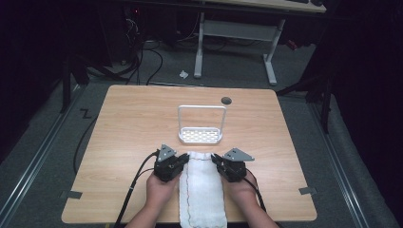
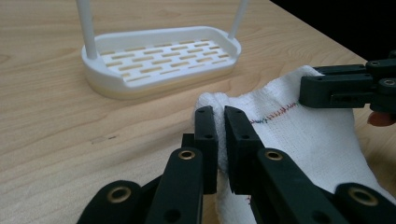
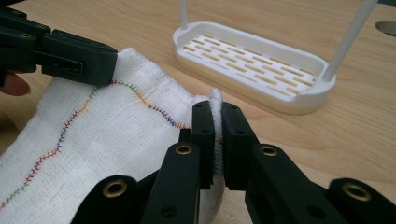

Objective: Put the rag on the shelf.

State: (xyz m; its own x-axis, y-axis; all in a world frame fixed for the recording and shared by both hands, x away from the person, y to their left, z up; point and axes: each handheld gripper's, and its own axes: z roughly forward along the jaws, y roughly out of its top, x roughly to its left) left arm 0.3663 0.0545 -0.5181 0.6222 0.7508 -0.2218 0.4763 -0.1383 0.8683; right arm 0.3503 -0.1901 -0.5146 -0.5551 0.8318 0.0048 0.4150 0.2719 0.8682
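Note:
A white cloth (image 1: 202, 190) with coloured stitching lies lengthwise at the table's front edge, between my two hands. My left gripper (image 1: 183, 160) is shut on the cloth's far left corner (image 2: 210, 100); in the left gripper view its jaws (image 2: 219, 119) pinch a fold of fabric. My right gripper (image 1: 215, 160) is shut on the far right corner, where the right gripper view shows cloth (image 3: 140, 107) squeezed between its jaws (image 3: 215, 116). Each gripper view also shows the other gripper (image 2: 345, 86) (image 3: 70, 58) clamped on the opposite corner.
A white slotted rack (image 1: 200, 135) with a tall loop handle stands mid-table just beyond the cloth. A dark cable hole (image 1: 226, 100) sits near the table's far edge. Bare wood lies left and right of the grippers. Cables trail off the front left.

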